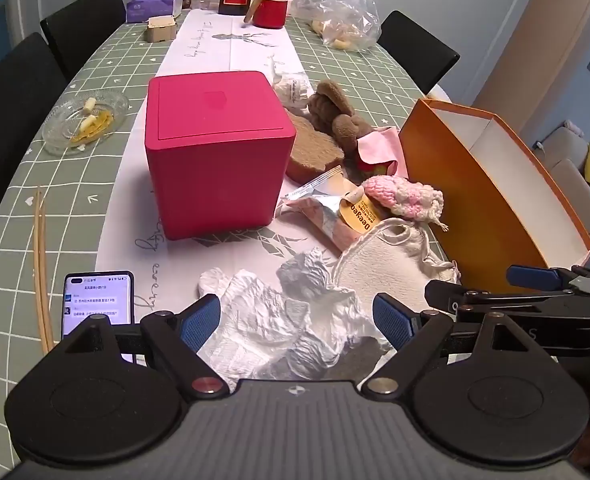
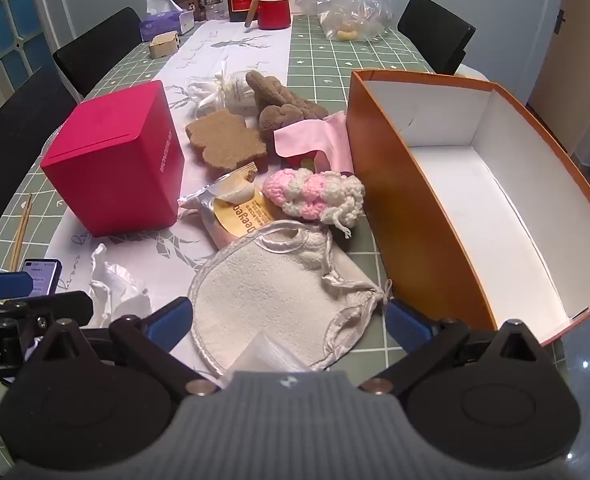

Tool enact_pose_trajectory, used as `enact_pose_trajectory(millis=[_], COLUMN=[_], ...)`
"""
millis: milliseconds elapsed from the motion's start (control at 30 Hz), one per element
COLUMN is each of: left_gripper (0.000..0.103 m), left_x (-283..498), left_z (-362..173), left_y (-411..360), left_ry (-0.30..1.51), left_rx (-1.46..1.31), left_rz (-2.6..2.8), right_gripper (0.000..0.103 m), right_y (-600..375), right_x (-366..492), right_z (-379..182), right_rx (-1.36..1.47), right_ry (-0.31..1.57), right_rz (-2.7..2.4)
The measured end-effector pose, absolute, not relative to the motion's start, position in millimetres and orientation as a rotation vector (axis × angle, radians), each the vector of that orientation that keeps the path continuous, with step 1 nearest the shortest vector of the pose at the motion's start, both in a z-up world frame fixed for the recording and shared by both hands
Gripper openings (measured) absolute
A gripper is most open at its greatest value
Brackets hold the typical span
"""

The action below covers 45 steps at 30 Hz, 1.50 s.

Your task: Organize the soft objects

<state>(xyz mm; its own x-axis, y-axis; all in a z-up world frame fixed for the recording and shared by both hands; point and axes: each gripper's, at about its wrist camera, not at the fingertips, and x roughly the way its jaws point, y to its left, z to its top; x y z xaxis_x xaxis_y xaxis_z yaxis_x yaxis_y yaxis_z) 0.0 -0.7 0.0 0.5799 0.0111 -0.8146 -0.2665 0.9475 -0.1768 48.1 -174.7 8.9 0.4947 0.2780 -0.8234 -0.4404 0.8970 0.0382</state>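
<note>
My left gripper [image 1: 297, 318] is open, its jaws either side of a crumpled white tissue [image 1: 291, 320] on the table runner. My right gripper [image 2: 289, 318] is open over a cream terry bib [image 2: 271, 300], which also shows in the left wrist view [image 1: 379, 264]. Beyond lie a pink-and-white crocheted piece [image 2: 315, 194], a pink cloth [image 2: 315, 136], a brown plush toy [image 2: 283, 106], a brown bear-shaped sponge [image 2: 225, 144] and a white pouch [image 2: 237, 90]. An open orange box [image 2: 407, 216] with a white inside stands to the right, empty.
A magenta cube box [image 1: 215, 148] stands left of the pile. A foil snack packet [image 2: 235, 208], a phone [image 1: 97, 300], chopsticks [image 1: 41, 268] and a glass dish [image 1: 85, 120] lie nearby. A bottle, a red mug [image 2: 273, 12], a tissue box and a plastic bag sit at the far end. Black chairs surround the table.
</note>
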Motion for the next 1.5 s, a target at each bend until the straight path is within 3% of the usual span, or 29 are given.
enact_pose_trajectory(millis=[1500], left_gripper=[0.101], left_x=[0], left_z=[-1], left_y=[-5], left_ry=[0.949], left_rx=[-0.305], left_rz=[0.141], right_gripper=[0.1], right_y=[-175], right_x=[48], right_z=[9], right_rx=[-0.188], right_ry=[0.965], right_rz=[0.442])
